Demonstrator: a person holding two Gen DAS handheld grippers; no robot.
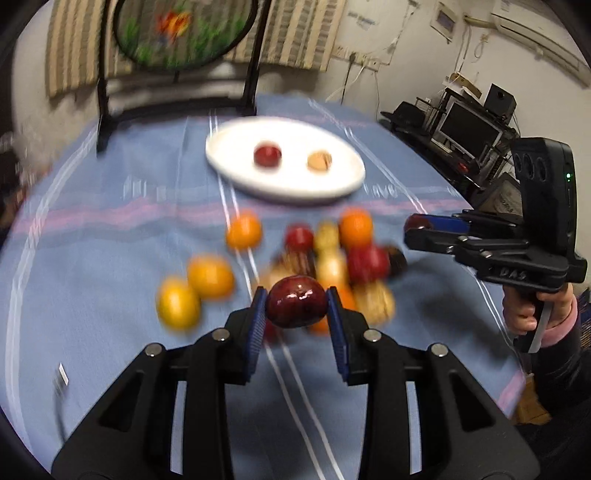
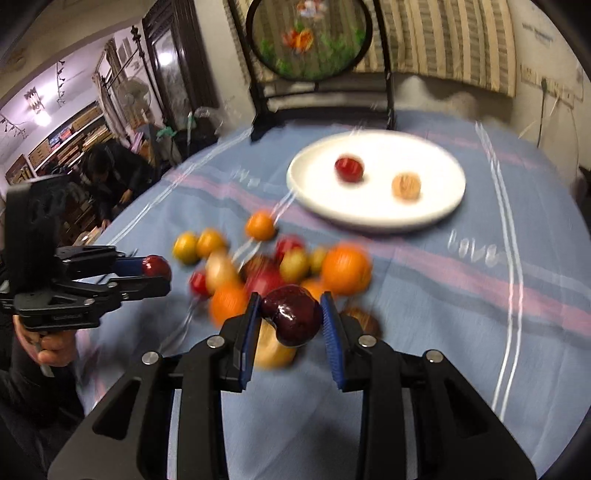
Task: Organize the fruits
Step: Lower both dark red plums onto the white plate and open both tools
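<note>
While both grippers hang above the blue striped tablecloth (image 1: 92, 236), each clamped on a fruit, with nothing else between the pads.

Left gripper (image 1: 296, 314): jaws drawn nearly together, blue pads pressed on either side of a dark red round fruit (image 1: 296, 306), clear of the cloth. Seen from the right wrist as well, fruit at the fingertips.

Right gripper (image 2: 290, 317): jaws likewise nearly closed, pinching a dark purple-red fruit (image 2: 291, 317) of lumpy outline, glossy. Held by a hand (image 1: 532, 310) in a pink-cuffed sleeve.

Fruit pile (image 1: 332, 258): oranges, red and yellowish pieces, heaped near the middle of the tabletop, directly below and beyond both grippers. Two yellow-orange fruits (image 1: 195, 291) lying just beside the heap, towards the left edge; one orange (image 1: 243, 230) apart, on the plate side of the heap.

White oval plate (image 1: 236, 173): towards the far edge of the tabletop, carrying a small red fruit (image 1: 267, 156) and a tan one (image 1: 320, 161), apart from each other.

Black-framed round screen (image 1: 184, 33): standing at the far edge. Background heavily blurred.
</note>
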